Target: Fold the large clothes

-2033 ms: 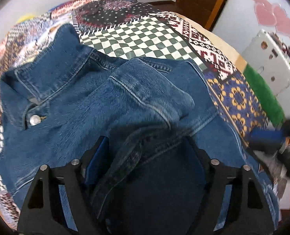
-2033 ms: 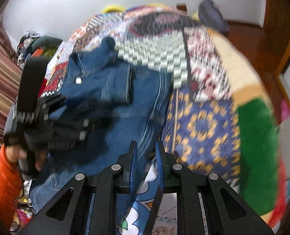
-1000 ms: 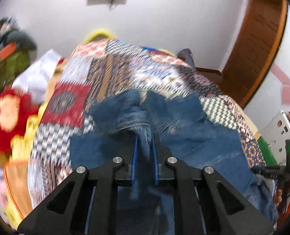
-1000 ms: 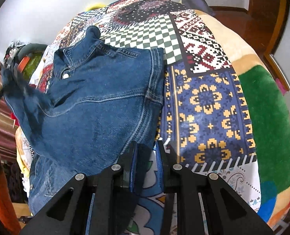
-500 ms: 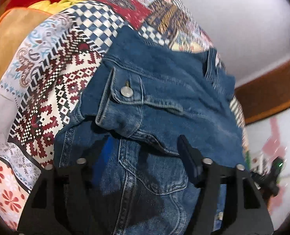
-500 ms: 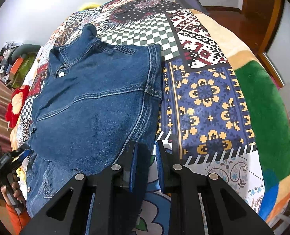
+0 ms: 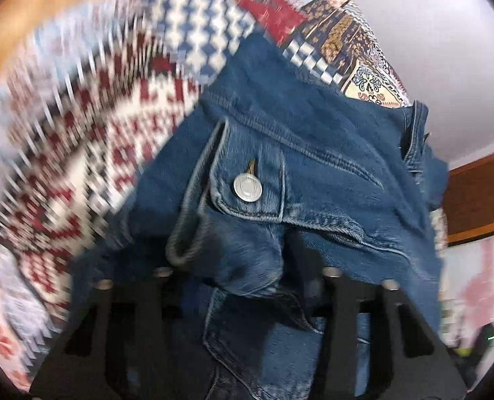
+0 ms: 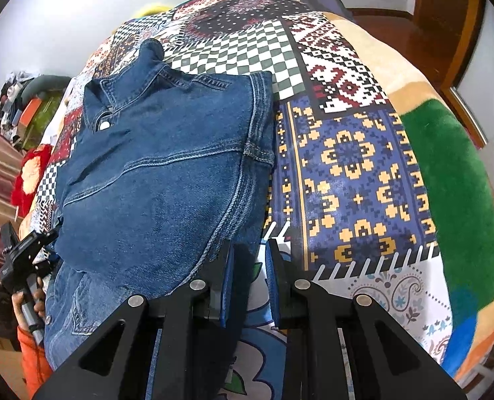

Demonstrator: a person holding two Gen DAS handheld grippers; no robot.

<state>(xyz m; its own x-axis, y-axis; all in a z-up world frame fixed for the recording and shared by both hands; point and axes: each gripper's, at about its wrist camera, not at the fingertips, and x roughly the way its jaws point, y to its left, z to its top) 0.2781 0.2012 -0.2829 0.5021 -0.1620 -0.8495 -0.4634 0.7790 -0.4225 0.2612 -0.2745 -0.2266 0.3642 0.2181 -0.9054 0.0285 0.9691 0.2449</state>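
A blue denim jacket [image 8: 160,180] lies folded lengthwise on a patchwork bedspread [image 8: 347,153], collar at the far end. My right gripper [image 8: 247,286] has its fingers slightly apart around the jacket's near right hem, whose dark cloth sits between the blue pads. My left gripper [image 7: 243,276] is open wide over the jacket's left side, by a chest pocket flap with a silver button [image 7: 246,187]; denim bulges between its fingers. The left gripper also shows in the right wrist view [image 8: 27,250], at the jacket's left edge.
The bedspread's green corner [image 8: 453,200] drops off at the right edge. A red stuffed toy [image 8: 30,173] and clutter lie left of the bed. A wooden door [image 8: 447,16] and white walls are beyond.
My left gripper has let go of the sleeve it was carrying, opened, and moved down close to the pocket flap at the jacket's left edge. The right gripper's fingers have parted slightly at the hem.
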